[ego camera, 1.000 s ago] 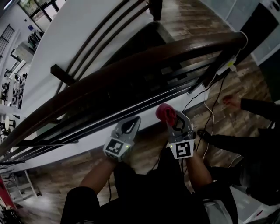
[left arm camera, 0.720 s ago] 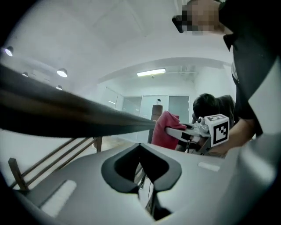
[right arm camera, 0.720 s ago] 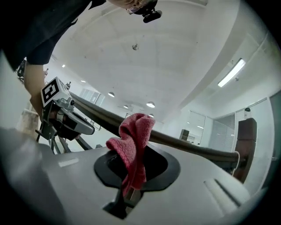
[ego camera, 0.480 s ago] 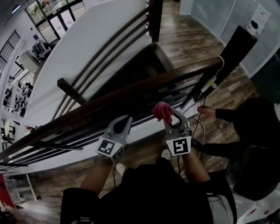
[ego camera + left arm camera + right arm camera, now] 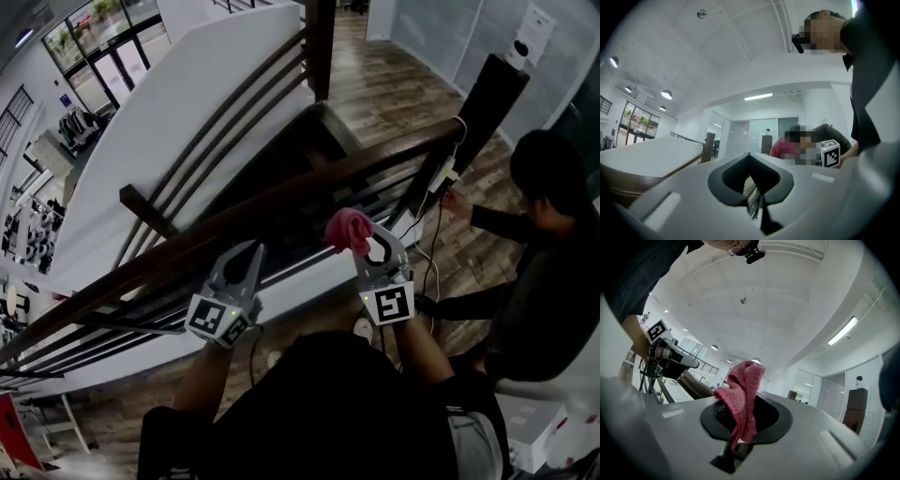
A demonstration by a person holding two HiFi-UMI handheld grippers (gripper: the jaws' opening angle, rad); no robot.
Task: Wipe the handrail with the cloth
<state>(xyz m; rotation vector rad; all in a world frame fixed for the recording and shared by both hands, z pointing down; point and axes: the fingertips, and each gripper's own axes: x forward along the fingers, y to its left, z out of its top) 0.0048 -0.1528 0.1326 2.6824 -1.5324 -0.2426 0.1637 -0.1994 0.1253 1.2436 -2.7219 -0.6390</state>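
A dark wooden handrail (image 5: pixel 272 202) runs diagonally from lower left to upper right in the head view. My right gripper (image 5: pixel 367 246) is shut on a pink cloth (image 5: pixel 349 229), bunched just below and in front of the rail. In the right gripper view the pink cloth (image 5: pixel 743 397) stands up from the closed jaws, with the handrail (image 5: pixel 696 386) beyond at the left. My left gripper (image 5: pixel 246 260) is shut with nothing in it, just below the rail and left of the right one. Its view looks up at the ceiling, the handrail (image 5: pixel 628 176) at the left.
A person in dark clothes (image 5: pixel 548 244) crouches at the right, a hand on a power strip and cables (image 5: pixel 441 183) by the rail's dark end post (image 5: pixel 492 89). Beyond the rail are metal balusters, a stairwell and a white curved wall (image 5: pixel 178 122). Wooden floor lies below.
Both grippers have risen closer to the handrail, and the left one has shifted left. The person at the right has moved nearer to the end post. The cloth stays in the right gripper.
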